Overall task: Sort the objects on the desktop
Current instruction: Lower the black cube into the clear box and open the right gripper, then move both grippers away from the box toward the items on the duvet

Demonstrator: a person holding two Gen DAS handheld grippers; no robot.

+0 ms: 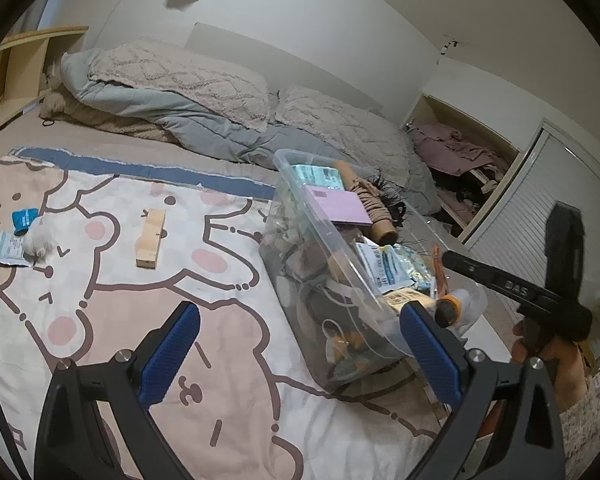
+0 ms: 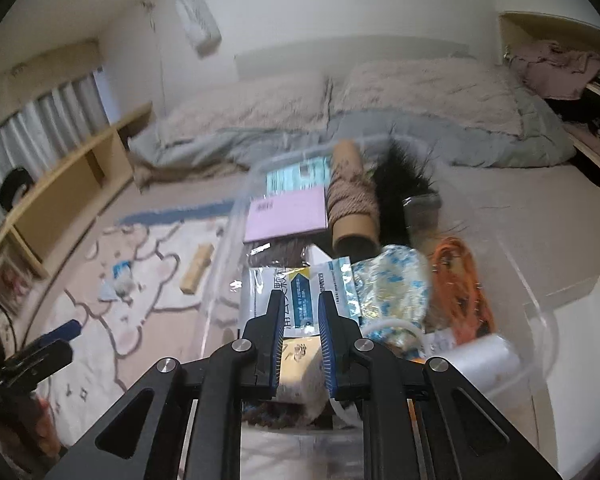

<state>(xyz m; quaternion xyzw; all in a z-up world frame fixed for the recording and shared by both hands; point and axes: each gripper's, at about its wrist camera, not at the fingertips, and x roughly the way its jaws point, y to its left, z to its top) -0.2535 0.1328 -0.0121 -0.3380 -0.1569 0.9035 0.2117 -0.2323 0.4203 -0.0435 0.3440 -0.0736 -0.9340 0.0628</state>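
Observation:
A clear plastic bin (image 1: 300,216) stands on the bed, full of mixed items: a pink card (image 2: 288,216), a rope-wound cardboard tube (image 2: 352,208), a black feathery brush (image 2: 400,176), white sachets (image 2: 296,292) and an orange cord (image 2: 460,280). My right gripper (image 2: 300,316) hangs over the bin's near end, its jaws close together with nothing between them. My left gripper (image 1: 300,348) is open over the cartoon sheet, left of the bin and empty. On the sheet lie a wooden block (image 1: 152,238), a blue packet (image 1: 24,218) and a sachet (image 1: 10,248).
Pillows and a grey duvet (image 1: 204,120) are heaped at the head of the bed. A wooden shelf (image 2: 72,184) runs along the left wall. An open closet with clothes (image 1: 460,156) is at the right. A hand (image 1: 556,356) holds the right gripper's body.

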